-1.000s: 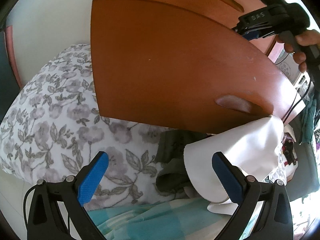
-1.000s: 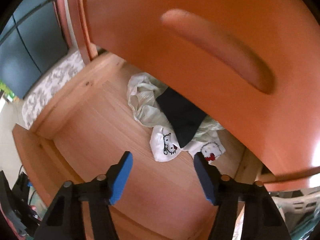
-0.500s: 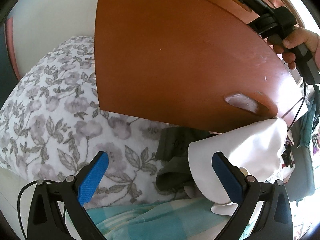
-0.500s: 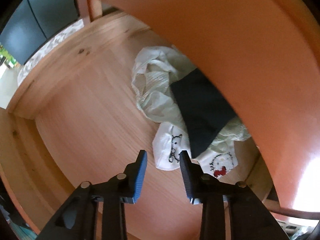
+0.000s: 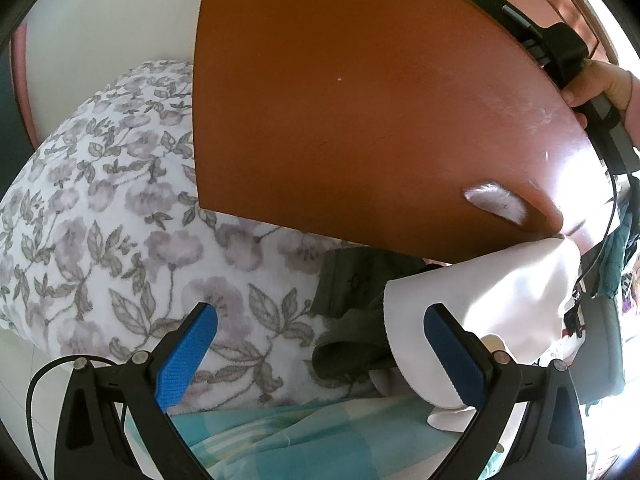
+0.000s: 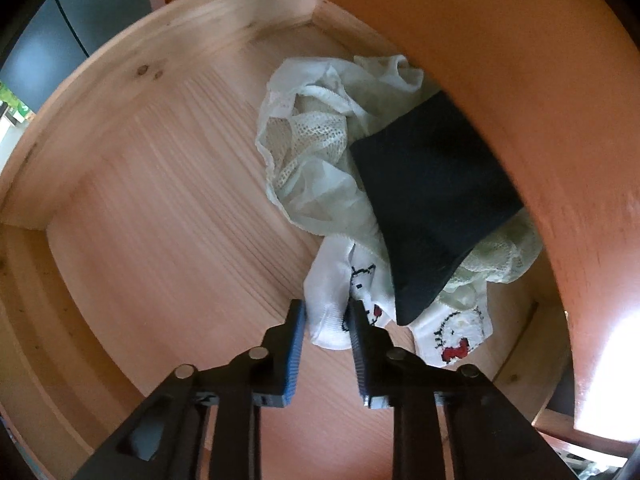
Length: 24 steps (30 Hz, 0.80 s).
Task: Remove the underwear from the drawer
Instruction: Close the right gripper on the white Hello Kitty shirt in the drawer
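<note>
My right gripper (image 6: 327, 312) reaches down into the open wooden drawer (image 6: 132, 184); its jaws, just closing, pinch the near-left edge of the white cat-print underwear (image 6: 334, 300). This lies at the drawer's right, under a black garment (image 6: 428, 208) and pale mesh underwear (image 6: 312, 148). My left gripper (image 5: 320, 340) hangs open over a floral blanket (image 5: 100, 220), holding nothing.

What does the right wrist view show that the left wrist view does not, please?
Only the right wrist view: inside the drawer, a clothes pile with a white cartoon-cat garment between the right tool's closing pads, and a black piece. Only the left: floral bedding, a white cloth, the open left tool. Shared: the reddish panel.
</note>
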### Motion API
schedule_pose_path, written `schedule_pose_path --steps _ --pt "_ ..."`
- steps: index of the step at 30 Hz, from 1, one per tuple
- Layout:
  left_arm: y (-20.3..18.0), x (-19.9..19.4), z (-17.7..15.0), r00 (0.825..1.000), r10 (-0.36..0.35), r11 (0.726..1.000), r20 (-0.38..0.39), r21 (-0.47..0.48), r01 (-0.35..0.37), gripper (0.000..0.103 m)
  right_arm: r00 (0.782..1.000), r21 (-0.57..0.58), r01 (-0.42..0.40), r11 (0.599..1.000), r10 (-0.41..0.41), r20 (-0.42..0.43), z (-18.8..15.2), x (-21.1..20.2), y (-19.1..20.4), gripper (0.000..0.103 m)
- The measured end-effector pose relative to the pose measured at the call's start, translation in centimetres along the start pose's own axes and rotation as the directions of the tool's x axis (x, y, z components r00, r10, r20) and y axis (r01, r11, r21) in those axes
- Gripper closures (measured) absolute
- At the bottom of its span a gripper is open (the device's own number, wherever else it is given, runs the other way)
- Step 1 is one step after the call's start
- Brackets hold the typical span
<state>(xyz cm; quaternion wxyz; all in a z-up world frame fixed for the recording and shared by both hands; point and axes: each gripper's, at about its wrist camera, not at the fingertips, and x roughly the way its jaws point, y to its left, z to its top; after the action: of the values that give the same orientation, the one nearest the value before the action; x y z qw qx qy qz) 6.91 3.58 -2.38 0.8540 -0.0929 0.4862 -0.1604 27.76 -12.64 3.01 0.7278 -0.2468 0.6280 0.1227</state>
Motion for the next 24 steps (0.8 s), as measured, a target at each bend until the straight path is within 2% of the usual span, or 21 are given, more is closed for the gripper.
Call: schedule_pose_path --steps 3,6,15,24 --pt "0.1 0.1 0.0 1.0 -0.002 1.0 -0.004 -0.002 0.002 0.0 1.0 0.011 -0.014 1.0 0.014 -0.001 -0.2 0.1 -0.7 0.093" --pt "0.2 0.1 -0.1 1.0 -0.002 1.0 -0.007 -0.005 0.002 0.0 0.999 0.03 -0.04 0.999 0.04 0.007 -0.4 0.3 -1.5 0.095" --pt "0.0 0.2 0.0 1.0 0.007 1.0 -0.013 0.001 -0.007 0.0 0.995 -0.043 -0.097 0.994 0.097 0.007 -2.7 -1.2 -0.3 0.096" --pt "-0.5 -0.5 0.0 1.0 0.018 1.0 0.0 0.021 -0.018 0.0 0.986 -0.034 -0.162 0.986 0.163 0.04 -5.3 -3.8 0.5 0.096"
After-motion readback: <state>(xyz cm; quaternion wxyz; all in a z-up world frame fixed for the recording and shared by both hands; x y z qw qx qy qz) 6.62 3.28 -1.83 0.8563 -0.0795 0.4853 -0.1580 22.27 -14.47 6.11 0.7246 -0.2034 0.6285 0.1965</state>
